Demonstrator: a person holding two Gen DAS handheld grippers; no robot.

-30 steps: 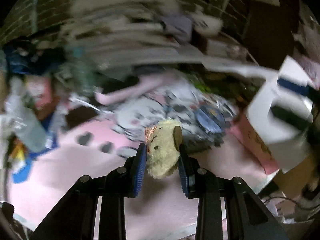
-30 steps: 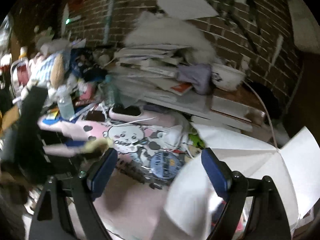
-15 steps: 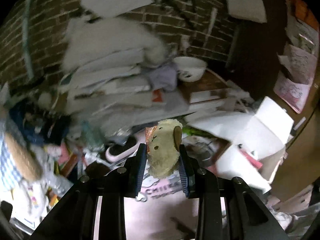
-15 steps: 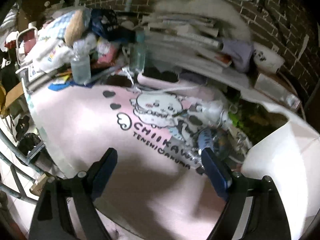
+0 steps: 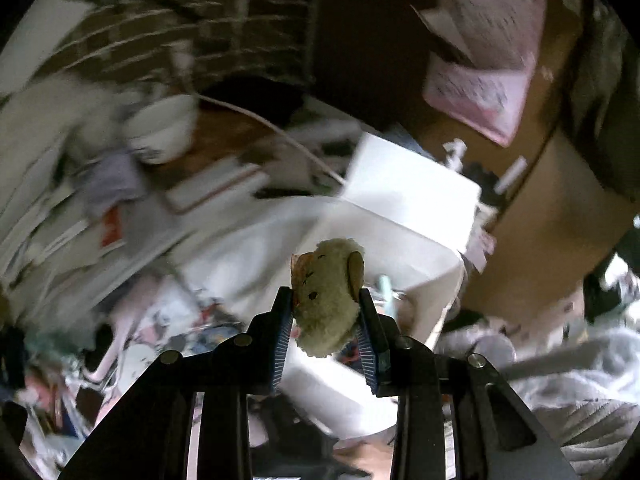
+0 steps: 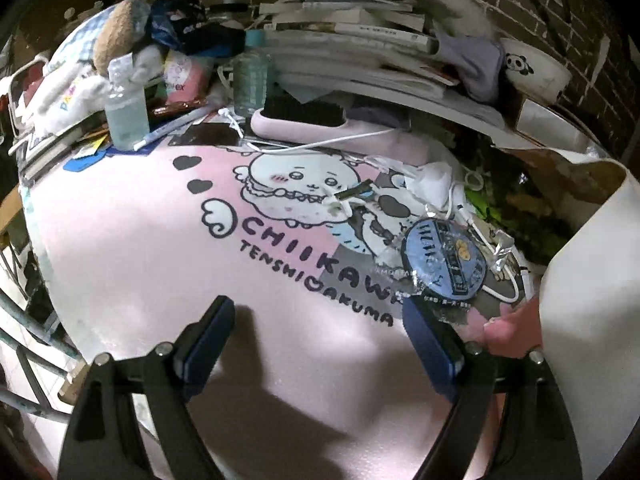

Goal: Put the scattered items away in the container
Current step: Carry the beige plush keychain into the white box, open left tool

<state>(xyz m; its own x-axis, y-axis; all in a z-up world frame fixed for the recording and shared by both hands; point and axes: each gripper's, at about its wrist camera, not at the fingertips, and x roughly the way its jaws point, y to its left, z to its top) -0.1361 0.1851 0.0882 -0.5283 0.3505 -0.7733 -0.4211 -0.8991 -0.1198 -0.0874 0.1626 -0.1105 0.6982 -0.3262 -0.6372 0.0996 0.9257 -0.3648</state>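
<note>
Yellowish plush toy (image 5: 326, 298) sits clamped between the blue pads of the left tongs (image 5: 325, 332), centre of the left wrist frame, in front of the white box (image 5: 404, 216) with its flaps up; background heavily blurred. Right tongs (image 6: 318, 344) spread wide, holding nothing, low over the pink printed mat (image 6: 160, 248) on the counter. Round blue packet (image 6: 442, 256) lies right of centre, just beyond the right pad. White box wall (image 6: 592, 280) at right edge.
</note>
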